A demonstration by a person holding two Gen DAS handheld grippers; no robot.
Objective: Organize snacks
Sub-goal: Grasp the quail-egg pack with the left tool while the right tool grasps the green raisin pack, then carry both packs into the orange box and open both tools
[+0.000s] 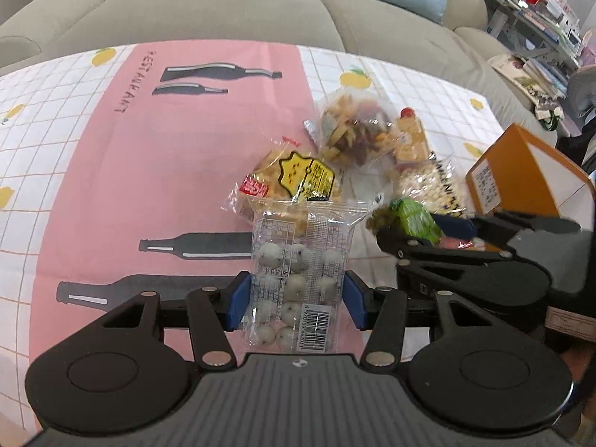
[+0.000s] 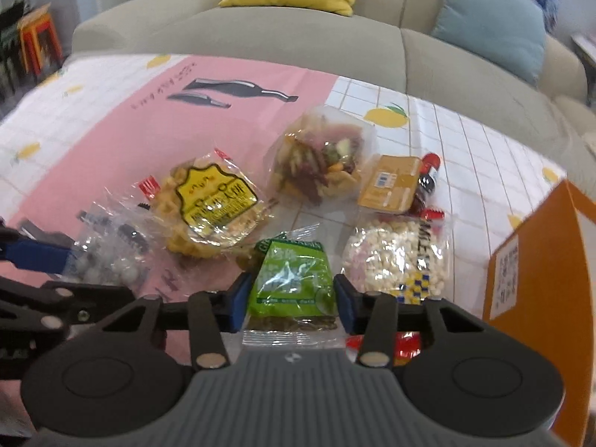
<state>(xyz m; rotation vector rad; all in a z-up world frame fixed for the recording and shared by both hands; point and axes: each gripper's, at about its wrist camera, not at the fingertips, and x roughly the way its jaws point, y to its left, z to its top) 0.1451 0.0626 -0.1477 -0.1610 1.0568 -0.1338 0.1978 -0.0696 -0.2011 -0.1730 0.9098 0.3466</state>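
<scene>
The left gripper (image 1: 294, 300) is clamped on a clear packet of white balls (image 1: 296, 272), its blue pads pressed against both sides; the packet's lower end, with the barcode, disappears behind the gripper body. The right gripper (image 2: 291, 300) sits around a green packet (image 2: 292, 287), pads at or against its edges; through the motion blur I cannot tell whether they actually press it. In the left wrist view only a green corner of that packet shows past the right gripper's dark fingers.

The other snacks lie close together on the pink and white surface (image 1: 111, 171): a yellow-labelled cracker packet (image 2: 210, 210), a bag of mixed vegetable chips (image 2: 320, 160), a flat orange-yellow pack (image 2: 389, 184) half covering something dark red, and a bag of small pale puffs (image 2: 396, 257). An orange box (image 2: 540, 283) stands to the right, cut off by the frame edge. A red wrapper beneath the right gripper is mostly hidden.
</scene>
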